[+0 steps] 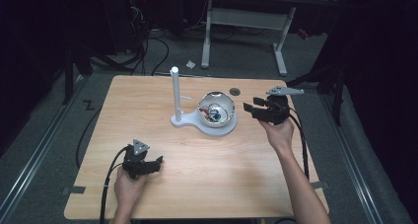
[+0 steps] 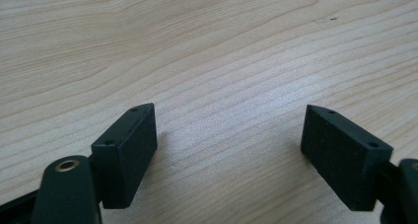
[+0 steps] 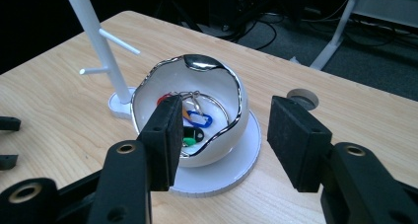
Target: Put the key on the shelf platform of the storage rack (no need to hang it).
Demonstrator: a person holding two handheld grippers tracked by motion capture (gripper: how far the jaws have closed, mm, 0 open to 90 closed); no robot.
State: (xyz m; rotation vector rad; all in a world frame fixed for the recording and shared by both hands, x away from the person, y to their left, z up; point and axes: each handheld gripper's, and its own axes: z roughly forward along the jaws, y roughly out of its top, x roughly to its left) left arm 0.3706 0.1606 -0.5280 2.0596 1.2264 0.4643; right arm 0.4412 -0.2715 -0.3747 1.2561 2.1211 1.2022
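Right gripper view looks past its own black jaws, spread wide with nothing between them, into the white bowl (image 3: 194,120) on its round white stand (image 3: 249,155), where coloured key tags on a ring (image 3: 194,119) lie partly hidden behind the left-hand jaw and the bowl's wavy silver rim. High view places the right gripper (image 1: 254,109) just beside the bowl, at its right and not touching it, while the tags there are too small to sort out. Near the table's front edge the left gripper (image 1: 156,161) rests on the wooden table (image 1: 207,155), also released and empty; its trailing cable is cut off at the bottom.
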